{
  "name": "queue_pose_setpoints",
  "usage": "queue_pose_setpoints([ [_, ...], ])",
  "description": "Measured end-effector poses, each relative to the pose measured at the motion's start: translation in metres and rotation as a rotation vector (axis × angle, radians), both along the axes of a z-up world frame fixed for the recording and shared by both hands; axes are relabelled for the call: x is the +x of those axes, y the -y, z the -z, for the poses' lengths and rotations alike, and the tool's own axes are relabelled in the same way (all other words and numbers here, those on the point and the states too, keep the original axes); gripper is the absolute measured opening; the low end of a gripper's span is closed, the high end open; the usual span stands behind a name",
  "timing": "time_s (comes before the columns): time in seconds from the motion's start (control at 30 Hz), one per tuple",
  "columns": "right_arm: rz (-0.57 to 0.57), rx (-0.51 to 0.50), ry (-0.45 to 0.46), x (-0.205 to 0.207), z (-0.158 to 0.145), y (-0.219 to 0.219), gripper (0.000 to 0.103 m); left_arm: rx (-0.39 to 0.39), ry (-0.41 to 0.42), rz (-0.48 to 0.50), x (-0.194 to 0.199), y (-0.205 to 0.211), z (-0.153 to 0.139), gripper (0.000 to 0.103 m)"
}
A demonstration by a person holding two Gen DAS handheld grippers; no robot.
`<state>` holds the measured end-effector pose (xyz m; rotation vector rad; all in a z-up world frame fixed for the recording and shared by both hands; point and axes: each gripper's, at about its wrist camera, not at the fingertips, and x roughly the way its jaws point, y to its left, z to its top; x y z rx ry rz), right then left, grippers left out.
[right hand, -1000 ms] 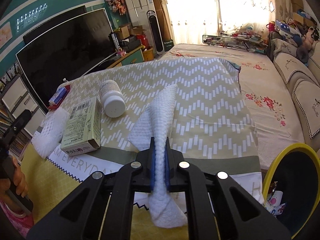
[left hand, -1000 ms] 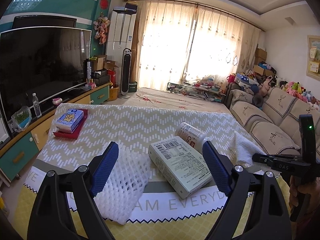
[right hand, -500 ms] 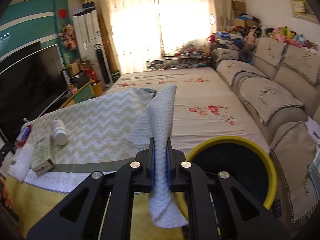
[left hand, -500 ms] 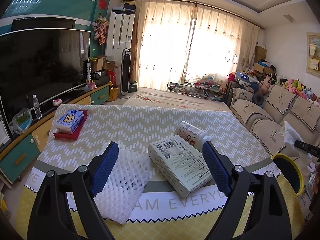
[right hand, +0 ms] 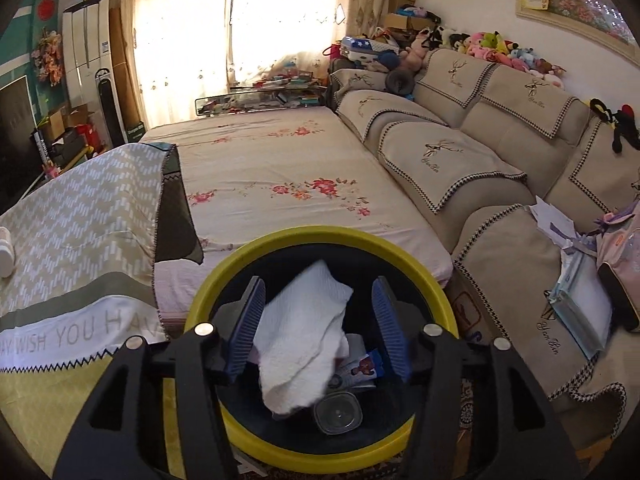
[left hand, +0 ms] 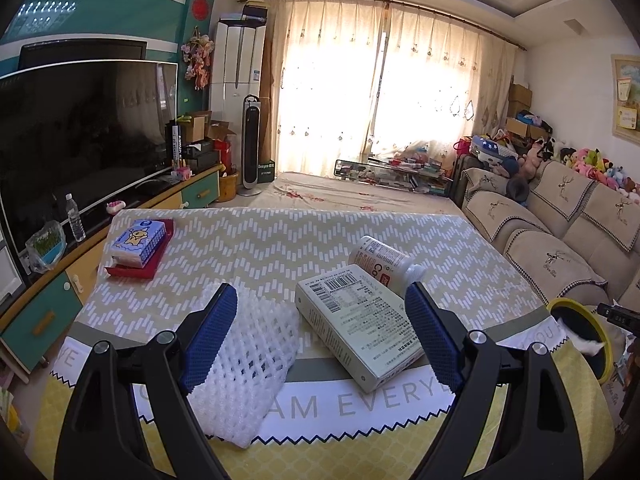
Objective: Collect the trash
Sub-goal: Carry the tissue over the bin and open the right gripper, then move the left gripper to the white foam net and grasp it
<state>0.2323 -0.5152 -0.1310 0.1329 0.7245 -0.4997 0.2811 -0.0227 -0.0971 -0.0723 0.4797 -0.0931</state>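
Right wrist view, lower centre: the right gripper [right hand: 318,326] is opening over the yellow bin [right hand: 320,240], its pads clear of the soft, light paper towel [right hand: 304,336], easily pinched anywhere.

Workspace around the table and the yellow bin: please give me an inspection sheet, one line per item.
Surface: table under a chevron cloth.
Job's things: white foam net, green carton and white bottle lie on the cloth; white paper towel falls into the yellow-rimmed bin.
Clutter: tissue pack on a red tray.
Grippers: left gripper open, above net and carton; right gripper opening over the bin, pads off the towel.
Cables: nothing seen.
Surroundings: television, sofa, curtains.
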Motion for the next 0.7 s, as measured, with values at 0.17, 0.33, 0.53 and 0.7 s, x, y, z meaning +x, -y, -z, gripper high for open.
queue_pose_setpoints([
  [0.17, -0.030, 0.065, 0.048, -0.001, -0.010, -0.009, 0.053, 0.005, 0.001, 0.001, 0.000, 0.001, 0.000, 0.085],
  [0.33, -0.172, 0.116, 0.172, 0.007, -0.047, -0.054, 0.062, -0.007, 0.006, -0.001, -0.002, -0.002, -0.002, 0.085],
  [0.53, -0.403, 0.151, 0.260, 0.032, -0.069, -0.141, 0.067, -0.018, 0.007, -0.008, -0.003, -0.005, -0.004, 0.086],
  [0.7, -0.521, 0.089, 0.241, 0.041, -0.057, -0.196, 0.068, -0.021, -0.013, -0.027, 0.000, -0.010, -0.003, 0.086],
])
